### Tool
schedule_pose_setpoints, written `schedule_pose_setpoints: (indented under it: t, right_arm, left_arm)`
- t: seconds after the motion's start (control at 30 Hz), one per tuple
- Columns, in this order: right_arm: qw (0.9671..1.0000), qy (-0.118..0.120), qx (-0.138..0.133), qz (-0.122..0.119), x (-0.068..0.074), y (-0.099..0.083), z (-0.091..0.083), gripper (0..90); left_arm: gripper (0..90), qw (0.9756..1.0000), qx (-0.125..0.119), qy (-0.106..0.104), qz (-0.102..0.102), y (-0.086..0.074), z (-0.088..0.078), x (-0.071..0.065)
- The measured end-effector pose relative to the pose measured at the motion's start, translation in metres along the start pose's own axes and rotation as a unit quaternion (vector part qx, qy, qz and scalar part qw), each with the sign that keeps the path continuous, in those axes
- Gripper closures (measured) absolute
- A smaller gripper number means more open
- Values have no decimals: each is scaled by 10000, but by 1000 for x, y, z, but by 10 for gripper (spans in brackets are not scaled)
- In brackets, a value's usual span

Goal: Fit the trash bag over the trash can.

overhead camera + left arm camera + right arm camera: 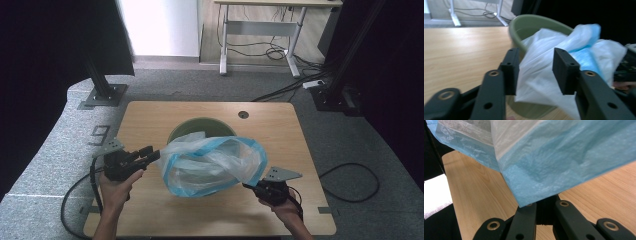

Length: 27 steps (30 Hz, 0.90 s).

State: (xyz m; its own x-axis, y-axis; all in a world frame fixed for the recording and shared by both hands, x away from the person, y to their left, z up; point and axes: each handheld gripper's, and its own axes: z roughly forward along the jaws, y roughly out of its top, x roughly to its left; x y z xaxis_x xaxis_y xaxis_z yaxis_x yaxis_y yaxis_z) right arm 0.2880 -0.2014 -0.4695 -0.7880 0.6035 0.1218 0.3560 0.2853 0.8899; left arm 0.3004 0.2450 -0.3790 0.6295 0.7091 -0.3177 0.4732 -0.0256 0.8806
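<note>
The right gripper (248,186) pinches the blue-edged plastic bag (212,165) at its four o'clock corner – the left gripper (156,154), jaws spread, sits at nine o'clock – over the green bin (200,125) mid-table.

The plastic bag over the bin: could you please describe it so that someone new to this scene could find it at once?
Start at the wooden table; near its middle stands a round green bin. Draped over the bin's near side is the plastic bag, held at its right edge by the right claw. It is the one crinkled, see-through thing there, whitish with a light blue rim.
</note>
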Motion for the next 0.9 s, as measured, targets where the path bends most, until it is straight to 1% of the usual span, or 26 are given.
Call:
schedule_pose_setpoints:
  t: [0.07, 0.1, 0.13, 0.17, 0.2, 0.23, 0.27, 0.33, 0.37, 0.4, 0.47, 0.5, 0.53, 0.6, 0.63, 0.67, 0.7, 0.73, 0.77, 0.8, 0.83, 0.87, 0.9]
  right_arm:
    - [10000, -16, 0, 1, 0, 0, 1, 890]
    - [10000, -22, 10, 13, -1, 0, 1, 889]
    - [10000, -26, 11, 14, -1, 0, 1, 889]
    - [10000, -26, 11, 14, -1, 0, 1, 889]
    - [10000, -26, 13, 16, -1, 0, 1, 889]
    - [10000, -22, 14, 15, -1, 1, 1, 889]
    - [10000, 44, -21, 61, -2, 2, 0, 889]
    - [9999, 84, -65, 82, -2, 3, -2, 889]
    - [9999, 84, -65, 82, -2, 3, -2, 889]
    - [9999, 79, -86, 80, -2, 4, -2, 889]
    - [9999, 76, -90, 83, -2, 4, -3, 889]
    - [9999, 75, -88, 83, -2, 4, -3, 889]
    - [9999, 74, -88, 89, -2, 3, -3, 889]
    - [9999, 76, -90, 102, -3, 2, -3, 889]
    - [9999, 76, -90, 102, -3, 2, -3, 889]
    - [9999, 79, -90, 121, -3, 1, -3, 889]
    - [9998, 81, -94, 125, -3, 0, -3, 889]
    - [9998, 76, -96, 133, -3, 0, -3, 889]
    - [9998, 76, -96, 133, -3, 0, -3, 889]
    - [9998, 73, -93, 149, -4, -2, -4, 889]
    - [9998, 75, -101, 154, -4, -2, -3, 888]
    - [9998, 75, -101, 154, -4, -2, -3, 888]
    - [9998, 84, -118, 156, -4, -3, -4, 888]
  left_arm:
    - [501, 9999, 38, -89, 76, 4, 3, -7]
    - [458, 9998, 64, -125, 145, 6, 5, -11]
    - [437, 9994, 149, -213, 249, 9, 10, -19]
    - [414, 9994, 149, -213, 249, 9, 10, -19]
    - [414, 9991, 204, -229, 300, 10, 13, -23]
    - [390, 9987, 277, -259, 347, 11, 16, -26]
    - [348, 9976, 431, -313, 436, 12, 22, -32]
    - [304, 9960, 625, -382, 503, 14, 28, -37]
    - [291, 9960, 625, -382, 503, 14, 28, -37]
    - [273, 9943, 823, -361, 576, 15, 35, -41]
    - [266, 9927, 972, -262, 661, 16, 41, -43]
    - [279, 9924, 1003, -176, 694, 16, 43, -44]
    - [313, 9923, 1015, -80, 706, 16, 45, -44]
    - [425, 9923, 1029, 84, 682, 17, 48, -42]
    - [482, 9923, 1029, 84, 682, 17, 48, -42]
    - [538, 9934, 983, 106, 583, 17, 49, -39]
    - [594, 9934, 983, 106, 583, 17, 49, -39]
    - [646, 9941, 942, 89, 524, 18, 49, -37]
    - [646, 9947, 906, 61, 484, 18, 49, -35]
    - [739, 9950, 877, 42, 470, 18, 49, -34]
    - [781, 9952, 859, 35, 471, 18, 49, -32]
    - [781, 9954, 838, 30, 468, 17, 49, -30]
    - [819, 9957, 799, 22, 459, 17, 49, -29]
